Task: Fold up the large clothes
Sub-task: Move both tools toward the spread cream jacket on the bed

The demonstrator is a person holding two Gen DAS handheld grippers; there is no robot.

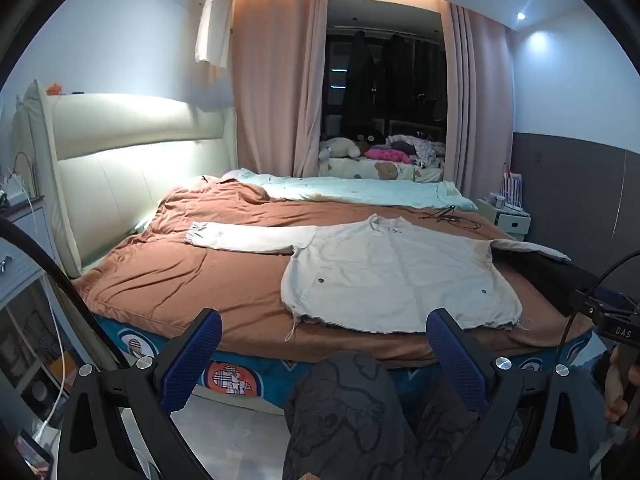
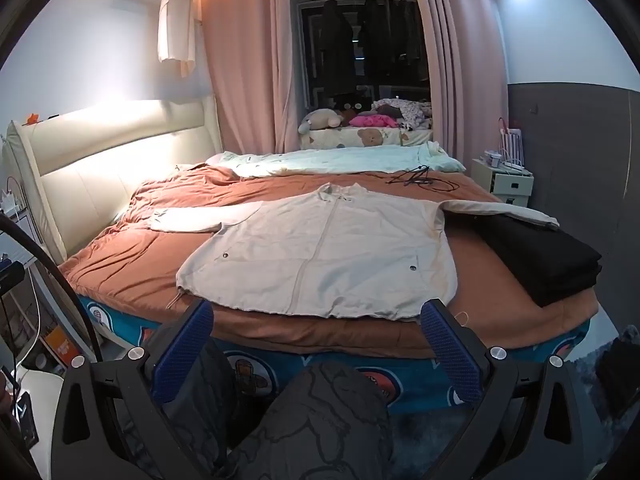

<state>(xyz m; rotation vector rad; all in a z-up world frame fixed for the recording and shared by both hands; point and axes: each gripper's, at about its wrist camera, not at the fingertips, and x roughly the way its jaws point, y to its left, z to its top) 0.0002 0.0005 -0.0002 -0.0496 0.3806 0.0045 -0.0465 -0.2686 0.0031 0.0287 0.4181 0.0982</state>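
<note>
A cream long-sleeved jacket (image 1: 396, 276) lies spread flat, front up, on the brown bedcover (image 1: 200, 280), hem toward me, sleeves stretched out to both sides. It also shows in the right wrist view (image 2: 320, 252). Its right sleeve (image 2: 500, 210) rests over a stack of folded black cloth (image 2: 540, 256). My left gripper (image 1: 324, 344) is open and empty, held off the near bed edge, short of the hem. My right gripper (image 2: 316, 336) is open and empty, also just short of the hem.
A padded headboard (image 1: 120, 160) stands at the left. A pale green quilt (image 1: 360, 190) and a black cable (image 1: 448, 216) lie on the far side of the bed. A white nightstand (image 2: 504, 182) stands at the far right. My patterned trouser leg (image 1: 352, 408) is below the grippers.
</note>
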